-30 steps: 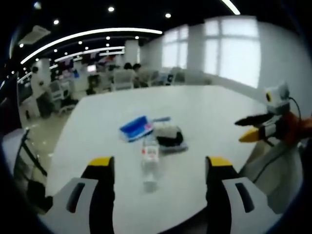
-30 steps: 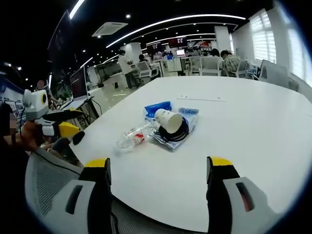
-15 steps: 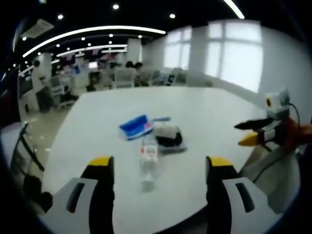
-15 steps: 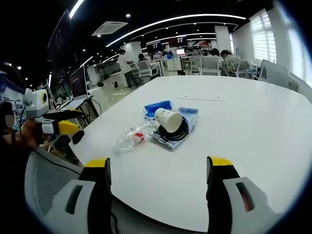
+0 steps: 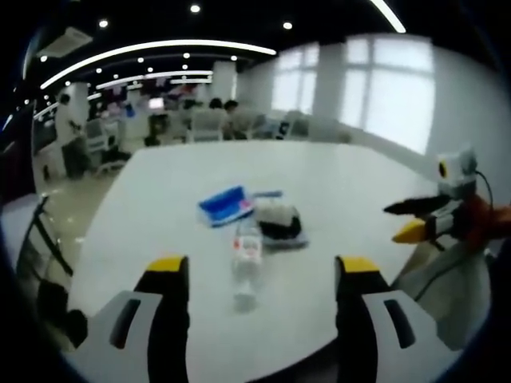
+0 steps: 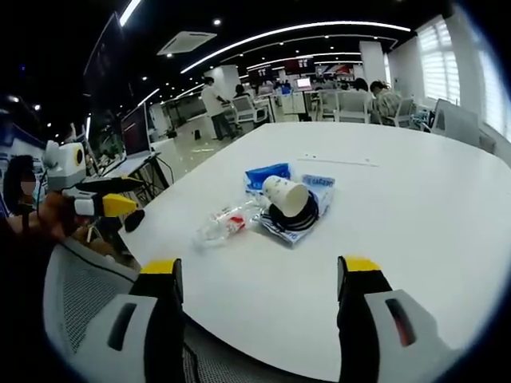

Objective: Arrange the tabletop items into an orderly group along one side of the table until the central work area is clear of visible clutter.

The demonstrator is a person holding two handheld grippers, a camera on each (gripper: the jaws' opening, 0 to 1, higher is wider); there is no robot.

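Observation:
On the white table (image 5: 335, 191) (image 6: 415, 207) lies a small heap: a clear plastic bottle (image 5: 246, 259) (image 6: 221, 225) on its side with a red label, a blue packet (image 5: 225, 204) (image 6: 267, 175), a white paper cup (image 6: 287, 195) on its side over a black coil, and a flat wrapper (image 6: 318, 185) beneath. The cup and coil (image 5: 278, 219) look blurred in the left gripper view. My left gripper (image 5: 257, 275) is open, well short of the bottle, and appears from the side (image 6: 120, 195) in the right gripper view. My right gripper (image 6: 260, 275) is open and empty, seen also (image 5: 407, 219) at the table's right edge.
A grey mesh chair back (image 6: 88, 303) sits below the table's near edge in the right gripper view. Behind the table are office desks, chairs and people (image 6: 214, 104), with bright windows (image 5: 383, 88) at the far side.
Both views shifted slightly with the hands; the heap on the table has not moved. Both grippers stay open.

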